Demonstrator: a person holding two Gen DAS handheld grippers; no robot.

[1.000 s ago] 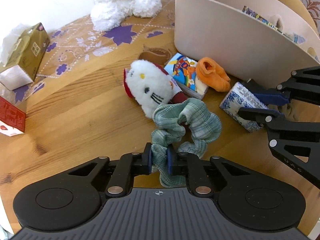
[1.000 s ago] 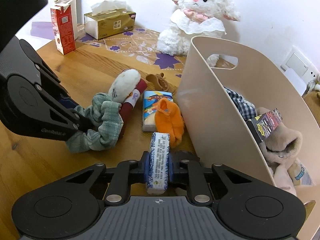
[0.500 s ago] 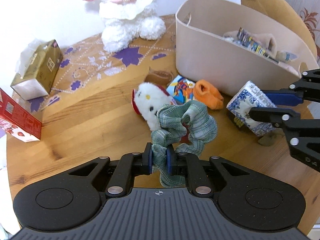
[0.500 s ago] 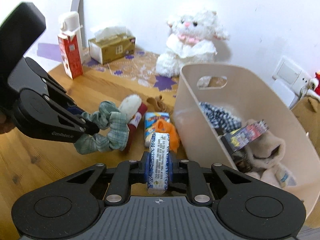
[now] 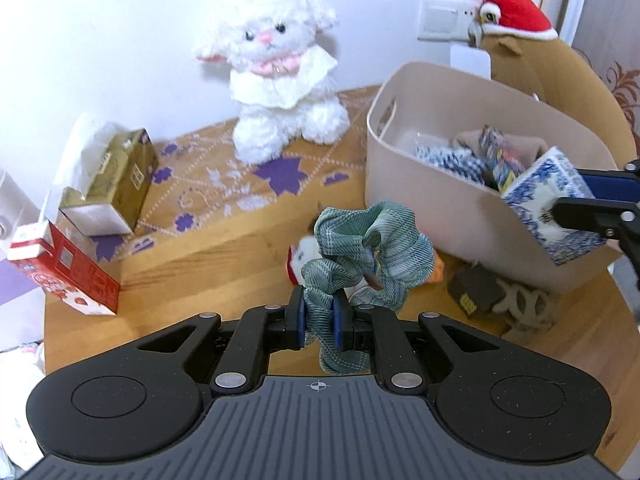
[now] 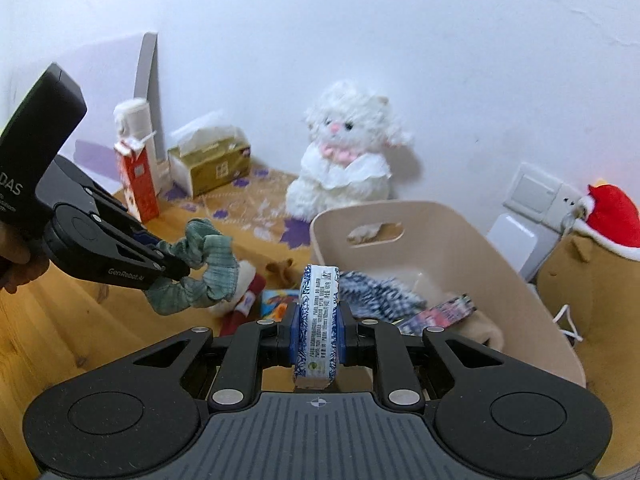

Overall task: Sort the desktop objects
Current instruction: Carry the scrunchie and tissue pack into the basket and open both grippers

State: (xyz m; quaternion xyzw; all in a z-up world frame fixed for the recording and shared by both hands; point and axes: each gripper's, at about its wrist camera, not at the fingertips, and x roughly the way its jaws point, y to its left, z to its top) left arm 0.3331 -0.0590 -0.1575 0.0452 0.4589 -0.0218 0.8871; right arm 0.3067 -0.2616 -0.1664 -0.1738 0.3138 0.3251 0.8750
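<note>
My left gripper [image 5: 319, 322] is shut on a green plaid scrunchie [image 5: 372, 248], which hangs above the wooden table [image 5: 200, 272]. In the right wrist view the same scrunchie [image 6: 200, 268] shows in the left gripper [image 6: 176, 270], off to the left. My right gripper [image 6: 318, 334] is shut on a blue-and-white tissue pack [image 6: 319, 320], held at about the height of the beige bin's [image 6: 500, 264] rim. In the left wrist view that tissue pack [image 5: 554, 200] hangs by the bin's [image 5: 432, 208] near wall. The bin holds checked cloth, a colourful box and a plush.
On the table lie a small white cat plush [image 5: 304, 256], a colourful pack [image 6: 276, 304], an orange item and a dark small box [image 5: 472, 296]. A white lamb plush [image 5: 280, 96], a gold tissue box [image 5: 120, 176] and a red carton [image 5: 64, 272] stand behind and to the left.
Both grippers have risen with their loads, the scrunchie and the tissue pack now clear of the table. The views have tilted up, showing the wall and the bin's inside.
</note>
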